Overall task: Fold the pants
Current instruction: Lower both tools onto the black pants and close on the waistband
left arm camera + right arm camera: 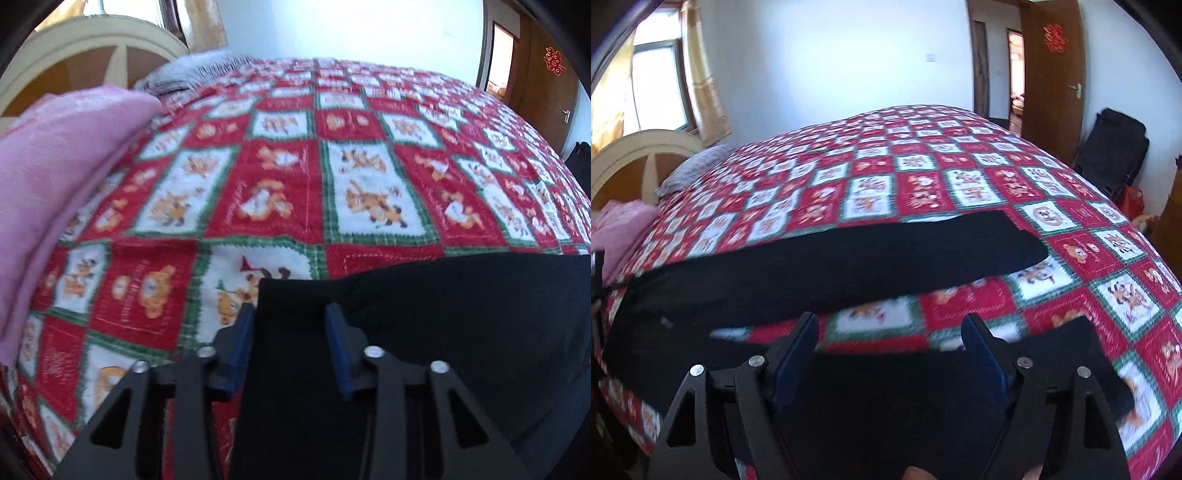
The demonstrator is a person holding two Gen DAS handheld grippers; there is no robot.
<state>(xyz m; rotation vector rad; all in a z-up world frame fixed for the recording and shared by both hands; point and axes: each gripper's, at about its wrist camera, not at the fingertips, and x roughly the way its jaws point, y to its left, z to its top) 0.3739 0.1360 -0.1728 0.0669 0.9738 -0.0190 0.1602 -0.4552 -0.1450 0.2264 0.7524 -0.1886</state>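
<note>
pants [827, 258]: soft black cloth, long flat legs | quilt [280, 177]: checkered patchwork | jaws: left narrow, right wide, both unclamped

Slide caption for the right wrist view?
Right gripper open above black pants spread across red checked quilt.

home bedroom: quilted bed [923, 177], headboard [639, 155], door [1052, 74]

Black pants [827, 258] on red-white-green checked quilt [923, 173], pink cloth [55, 166]
</note>
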